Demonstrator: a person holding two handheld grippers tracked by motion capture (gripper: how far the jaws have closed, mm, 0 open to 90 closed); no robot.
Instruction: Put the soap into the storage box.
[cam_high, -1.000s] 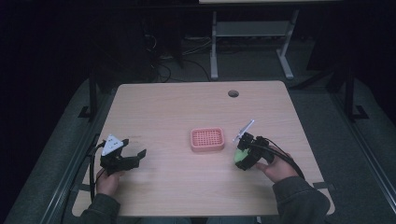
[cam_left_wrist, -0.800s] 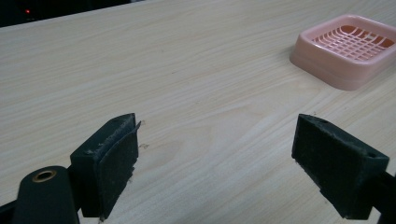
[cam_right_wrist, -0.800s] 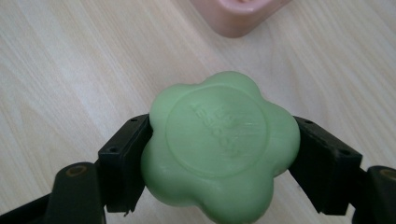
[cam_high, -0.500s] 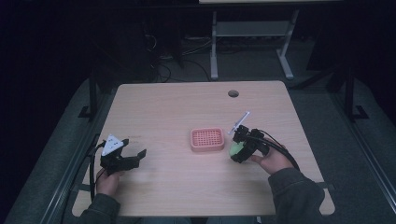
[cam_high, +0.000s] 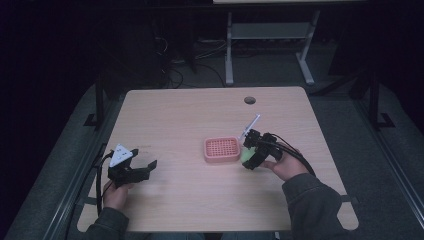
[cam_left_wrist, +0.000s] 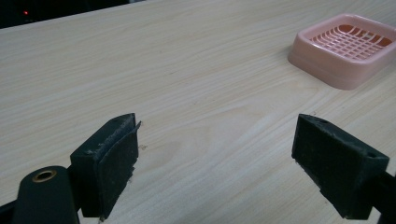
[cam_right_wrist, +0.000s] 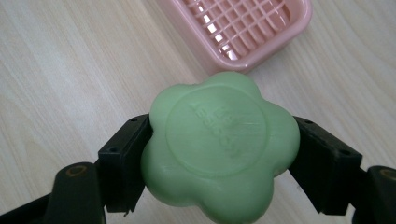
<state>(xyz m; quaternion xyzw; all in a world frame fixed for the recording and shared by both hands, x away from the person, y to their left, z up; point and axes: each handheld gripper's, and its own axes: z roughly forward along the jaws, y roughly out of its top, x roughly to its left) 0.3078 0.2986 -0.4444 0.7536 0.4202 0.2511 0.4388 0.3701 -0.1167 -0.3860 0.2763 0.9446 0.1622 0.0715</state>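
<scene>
The pink square plastic slotted dish (cam_high: 222, 149) sat mid-table on the pale wood tabletop (cam_high: 200, 115). Just right of the dish, the right gripper (cam_right_wrist: 219, 154) had jaws clamped on a green flower-shaped soap bar (cam_right_wrist: 219, 149). Well left of the dish, the left gripper (cam_left_wrist: 215, 158) had jaws wide apart w/ nothing between them

Three cameras, one counter (cam_high: 175, 115)

One looked down from above; two rode low along each tongs, close up. All shared the pink tray (cam_high: 221, 149).

Embossed lettering on the green soap (cam_right_wrist: 219, 149), too faint to read
</scene>
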